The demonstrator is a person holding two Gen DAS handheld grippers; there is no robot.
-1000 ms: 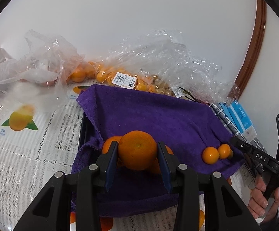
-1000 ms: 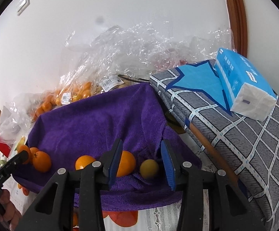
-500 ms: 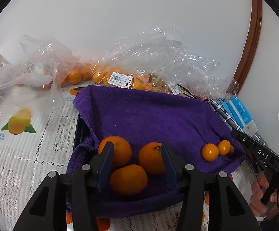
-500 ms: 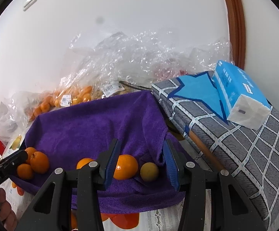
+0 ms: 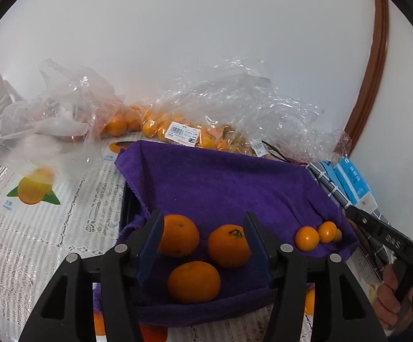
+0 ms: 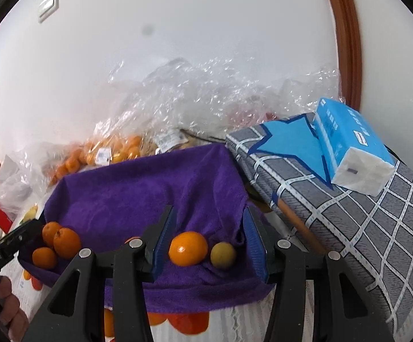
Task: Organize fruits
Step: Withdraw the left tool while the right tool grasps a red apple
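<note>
Three tangerines (image 5: 193,280) lie loose on the purple towel (image 5: 223,182) near its front left corner, and our left tongs (image 5: 203,249) stand around them with jaws opening; the blue pads press on none of the fruit, though the nearest tangerine sits between them. Toward the towel's right edge we see two smaller oranges (image 5: 307,238) touching each other, with a yellowish fruit half hidden just behind them.

From the right wrist view, our right tongs (image 6: 210,240) are also opening, spread around one small orange (image 6: 188,248) and the yellow-green fruit (image 6: 223,255) just beside it near the towel's front right corner; neither is pinched. Another small orange peeks out behind the left pad. The three tangerines (image 6: 61,242) show at the towel's far left, next to the tip of the left tongs.

Behind the towel, against the white wall (image 5: 206,42), clear plastic bags (image 5: 235,108) hold more small oranges, with price labels on them. Right of the towel rests a folded grey checked cloth (image 6: 363,213) with a blue star, and a blue tissue pack (image 6: 352,154) lies on top of it. The towel sits on a worktop (image 5: 35,228) covered in a white cloth printed with fruit pictures
</note>
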